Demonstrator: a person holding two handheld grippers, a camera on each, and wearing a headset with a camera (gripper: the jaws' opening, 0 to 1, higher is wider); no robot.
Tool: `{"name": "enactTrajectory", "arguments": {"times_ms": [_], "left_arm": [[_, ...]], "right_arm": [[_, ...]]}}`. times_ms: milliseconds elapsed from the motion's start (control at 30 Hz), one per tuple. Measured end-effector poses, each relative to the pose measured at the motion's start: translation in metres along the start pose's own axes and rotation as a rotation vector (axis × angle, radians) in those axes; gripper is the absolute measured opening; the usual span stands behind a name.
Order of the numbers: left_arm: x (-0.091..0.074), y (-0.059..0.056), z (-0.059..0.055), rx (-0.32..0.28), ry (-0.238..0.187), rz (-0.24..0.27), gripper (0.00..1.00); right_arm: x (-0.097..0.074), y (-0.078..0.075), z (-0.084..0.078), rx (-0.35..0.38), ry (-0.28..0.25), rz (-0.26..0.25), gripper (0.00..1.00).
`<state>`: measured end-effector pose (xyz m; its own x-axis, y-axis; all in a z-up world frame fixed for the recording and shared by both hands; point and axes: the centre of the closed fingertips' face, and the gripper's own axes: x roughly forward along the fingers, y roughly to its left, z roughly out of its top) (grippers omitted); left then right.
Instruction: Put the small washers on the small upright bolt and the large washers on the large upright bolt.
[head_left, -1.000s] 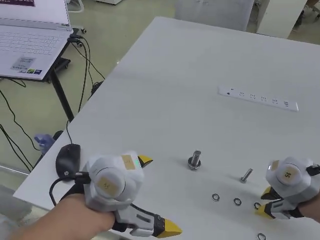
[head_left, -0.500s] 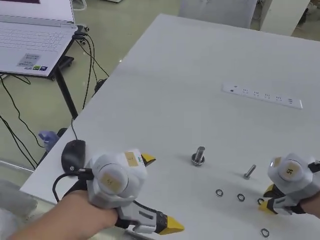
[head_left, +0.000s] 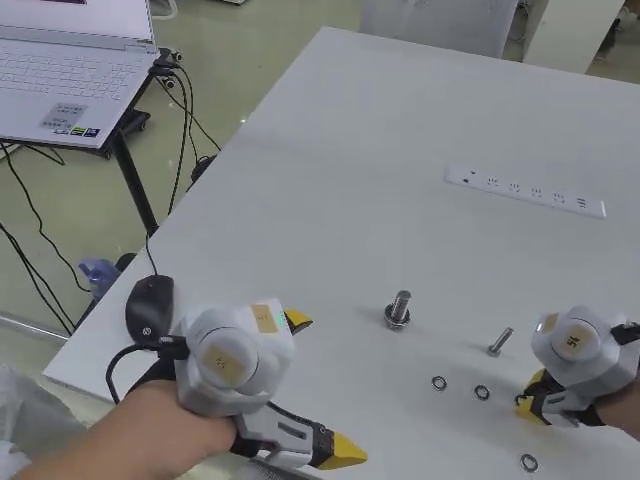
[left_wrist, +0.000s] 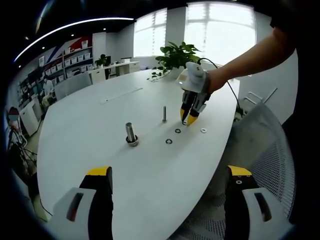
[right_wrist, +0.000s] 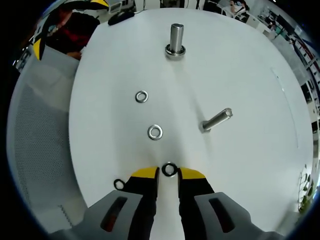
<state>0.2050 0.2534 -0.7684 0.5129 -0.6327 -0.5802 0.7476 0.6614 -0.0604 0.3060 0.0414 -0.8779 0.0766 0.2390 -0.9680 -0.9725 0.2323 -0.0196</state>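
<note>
The large bolt (head_left: 398, 308) (right_wrist: 175, 39) (left_wrist: 131, 134) stands upright with a washer at its base. To its right stands the small bolt (head_left: 500, 342) (right_wrist: 217, 120) (left_wrist: 164, 113). Loose washers (head_left: 438, 383) (right_wrist: 142, 96) (left_wrist: 169, 141) lie in front of the bolts. My right gripper (head_left: 527, 405) (right_wrist: 169, 173) (left_wrist: 186, 120) points down at the table, its jaws nearly together around one washer (right_wrist: 169, 169) that lies flat. A darker washer (right_wrist: 118, 184) lies just left of its finger. My left gripper (head_left: 320, 388) (left_wrist: 168, 172) hovers wide open near the table's front edge, holding nothing.
A white power strip (head_left: 525, 192) lies farther back on the white table (head_left: 350, 180). A black mouse (head_left: 148, 308) with its cable sits at the table's left front corner. A laptop (head_left: 70, 70) rests on a stand beyond the left edge.
The right gripper has settled down over the washer near the small bolt, and its body now covers that washer in the head view. The left gripper has barely moved.
</note>
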Motion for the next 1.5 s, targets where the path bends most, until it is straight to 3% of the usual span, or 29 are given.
{"name": "enactTrajectory", "arguments": {"times_ms": [800,1167,1500], "left_arm": [[0.006,-0.004,0.005,0.005,-0.003,-0.012,0.92],[0.013,0.002,0.006,0.008,-0.002,-0.010,0.93],[0.016,0.005,0.010,0.011,-0.009,-0.009,0.93]], "right_arm": [[-0.007,-0.002,-0.002,0.035,0.015,0.002,0.12],[-0.041,-0.025,0.006,0.051,0.001,-0.018,0.12],[-0.066,-0.040,0.026,0.006,-0.013,-0.045,0.12]]}}
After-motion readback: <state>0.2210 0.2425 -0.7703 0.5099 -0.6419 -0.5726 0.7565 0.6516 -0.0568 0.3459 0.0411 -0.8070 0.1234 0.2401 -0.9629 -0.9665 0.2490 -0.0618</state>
